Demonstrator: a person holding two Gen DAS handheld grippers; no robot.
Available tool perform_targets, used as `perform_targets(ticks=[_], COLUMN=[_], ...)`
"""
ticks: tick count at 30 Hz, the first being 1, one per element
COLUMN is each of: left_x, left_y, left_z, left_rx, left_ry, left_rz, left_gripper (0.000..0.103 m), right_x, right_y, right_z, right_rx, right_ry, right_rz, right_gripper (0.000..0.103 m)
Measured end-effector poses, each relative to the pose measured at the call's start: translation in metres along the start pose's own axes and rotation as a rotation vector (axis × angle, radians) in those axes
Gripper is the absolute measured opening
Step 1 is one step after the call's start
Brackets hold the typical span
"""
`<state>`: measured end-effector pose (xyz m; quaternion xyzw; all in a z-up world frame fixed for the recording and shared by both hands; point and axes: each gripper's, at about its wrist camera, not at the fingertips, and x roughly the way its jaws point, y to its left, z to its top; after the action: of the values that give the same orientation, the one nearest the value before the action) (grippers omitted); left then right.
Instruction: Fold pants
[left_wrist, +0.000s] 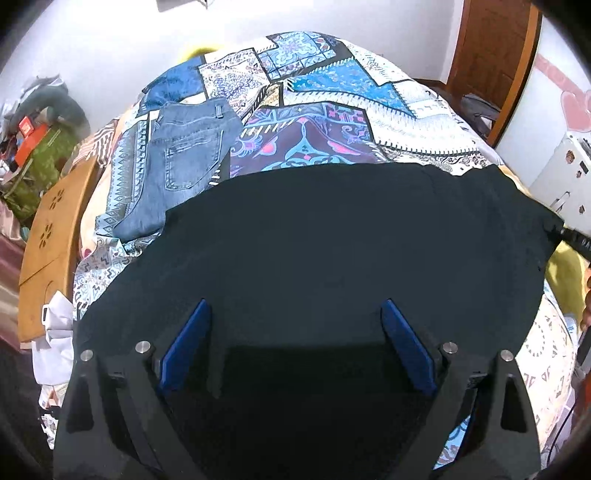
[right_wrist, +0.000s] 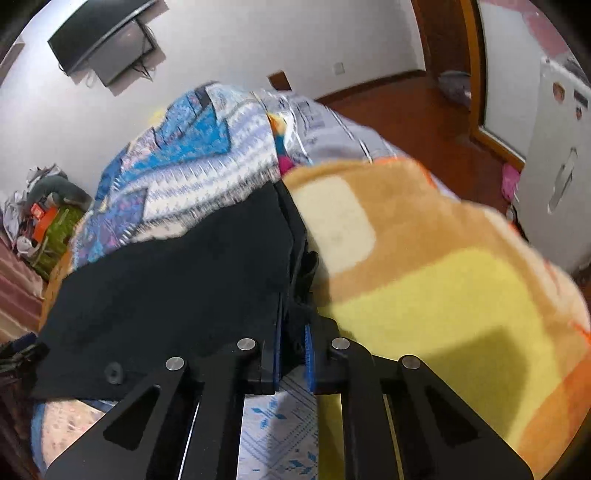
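While right jaws pinch, pants underlie left.

The left wrist camera looked down from close above the black pants toward the far wall, across the patterned bedspread. The right wrist camera sat low at the pants' edge, facing the same wall, tilted. Both shared pants, bedspread and door

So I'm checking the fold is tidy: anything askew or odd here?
Nothing is damaged or spilled. The black pants lie spread on the bedspread, with the far right edge wrinkled. Folded jeans sit apart behind.
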<state>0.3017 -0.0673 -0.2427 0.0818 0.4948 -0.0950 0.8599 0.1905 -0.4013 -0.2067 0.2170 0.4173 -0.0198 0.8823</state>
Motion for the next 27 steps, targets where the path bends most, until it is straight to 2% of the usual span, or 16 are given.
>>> perform_targets(ticks=[7,14,21,27], left_x=[-0.026,-0.056,-0.081,-0.091], left_y=[0.014,0.040,0.080,0.118], left_z=[-0.002,-0.012,-0.031,-0.054], left_rx=[-0.051,-0.092,-0.173,-0.257], left_ry=[-0.058,-0.120,-0.171,-0.176], left_rz=[-0.015,-0.001,0.003,-0.005], left_gripper=[0.094,0.094,0.094,0.094], right_x=[-0.048,-0.085,-0.092,-0.069], right_y=[0.042,0.114,0.191,0.255], right_z=[0.035,0.064,0.069,0.042], right_rx=[-0.071,-0.182,-0.274,-0.364], right_ry=[-0.130,-0.217,-0.213,-0.134], right_rz=[0.091,0.209,0.336,0.409], right_gripper=[0.008,0.008,0.008,0.008])
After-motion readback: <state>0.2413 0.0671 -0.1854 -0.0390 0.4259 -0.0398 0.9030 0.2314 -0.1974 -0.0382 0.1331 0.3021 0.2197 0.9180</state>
